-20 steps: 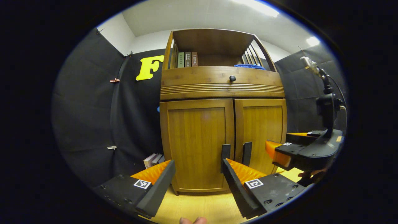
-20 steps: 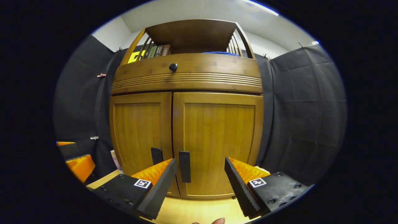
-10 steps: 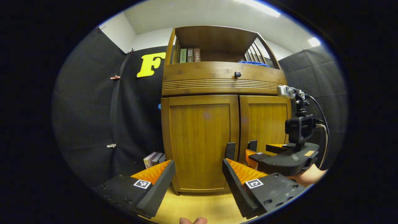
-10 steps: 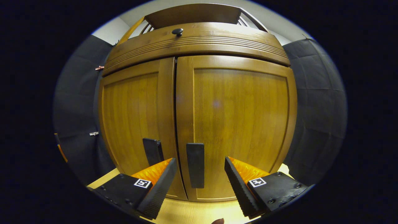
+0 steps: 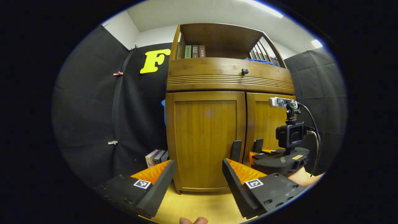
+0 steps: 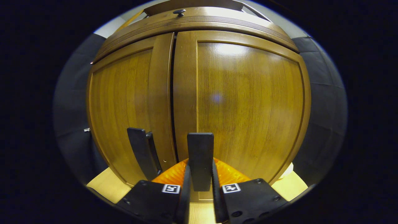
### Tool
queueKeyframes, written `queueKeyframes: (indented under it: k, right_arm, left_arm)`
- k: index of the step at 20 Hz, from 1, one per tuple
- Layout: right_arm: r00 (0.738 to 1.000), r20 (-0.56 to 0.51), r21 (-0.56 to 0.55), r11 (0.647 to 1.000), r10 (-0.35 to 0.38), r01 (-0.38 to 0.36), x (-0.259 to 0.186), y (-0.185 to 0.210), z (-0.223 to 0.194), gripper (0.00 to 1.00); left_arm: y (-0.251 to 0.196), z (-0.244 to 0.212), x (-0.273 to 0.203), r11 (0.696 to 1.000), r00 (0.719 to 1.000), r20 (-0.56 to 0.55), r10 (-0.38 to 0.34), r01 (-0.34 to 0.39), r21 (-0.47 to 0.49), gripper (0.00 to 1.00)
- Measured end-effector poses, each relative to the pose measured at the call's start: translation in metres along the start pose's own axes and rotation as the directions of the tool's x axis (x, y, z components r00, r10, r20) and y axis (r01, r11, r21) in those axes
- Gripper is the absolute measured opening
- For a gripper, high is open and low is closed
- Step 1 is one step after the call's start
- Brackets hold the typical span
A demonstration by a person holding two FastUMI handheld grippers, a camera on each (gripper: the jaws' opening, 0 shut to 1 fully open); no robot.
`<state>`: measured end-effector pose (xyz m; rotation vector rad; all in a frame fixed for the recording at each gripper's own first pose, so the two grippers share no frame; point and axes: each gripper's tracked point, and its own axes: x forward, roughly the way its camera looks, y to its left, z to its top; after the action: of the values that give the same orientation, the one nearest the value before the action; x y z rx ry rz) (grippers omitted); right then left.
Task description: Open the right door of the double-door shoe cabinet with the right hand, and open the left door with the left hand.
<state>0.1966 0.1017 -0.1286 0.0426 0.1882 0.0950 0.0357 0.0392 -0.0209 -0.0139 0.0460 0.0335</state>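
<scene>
The wooden shoe cabinet stands ahead with its left door (image 5: 205,140) and right door (image 6: 248,102) both shut. Each door carries a dark vertical handle near the centre seam. My right gripper (image 6: 200,169) is shut on the right door's handle (image 6: 200,146), one finger on each side of the bar. The left door's handle (image 6: 141,152) stands free beside it. In the left gripper view, my left gripper (image 5: 198,163) is open in front of the left door, short of its handle (image 5: 236,151), with nothing between its fingers. The right gripper (image 5: 257,153) shows there at the right handle.
A drawer front with a dark knob (image 5: 245,71) runs above the doors. The open shelf on top holds books (image 5: 195,51) and a blue cloth (image 5: 261,61). More books (image 5: 156,157) lean on the floor left of the cabinet. Black cloth walls close both sides.
My right gripper moved in to the right door's handle and shut on it. The left gripper stayed open and shifted only slightly. Both doors stay shut.
</scene>
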Motion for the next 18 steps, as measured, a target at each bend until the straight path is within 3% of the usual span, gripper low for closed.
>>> queueKeyframes:
  k: [1,2,6,8,18]
  right_arm:
    - [1.0,-0.002,0.004,1.0,0.0,0.0,0.0,0.0,0.0,0.34]
    - [1.0,-0.005,0.01,1.0,0.003,-0.003,-0.001,-0.001,0.0,0.27]
    - [1.0,-0.015,-0.007,1.0,0.026,-0.026,-0.015,-0.002,-0.001,0.27]
    - [0.999,-0.018,0.01,0.999,0.036,-0.036,-0.03,-0.005,-0.003,0.24]
    - [0.998,-0.023,0.03,0.998,0.065,-0.064,-0.111,-0.038,-0.008,0.27]
  left_arm:
    - [0.002,-0.001,0.0,1.0,1.0,-0.003,0.002,-0.002,-0.003,0.94]
    - [0.002,-0.002,-0.001,1.0,1.0,-0.007,0.003,-0.003,-0.006,0.94]
    - [0.002,-0.002,-0.004,1.0,1.0,-0.008,0.008,-0.008,-0.01,0.94]
    - [0.001,-0.001,-0.007,1.0,1.0,-0.01,0.009,-0.009,-0.015,0.94]
    - [-0.013,-0.002,-0.032,1.0,1.0,-0.002,0.004,-0.004,-0.001,0.94]
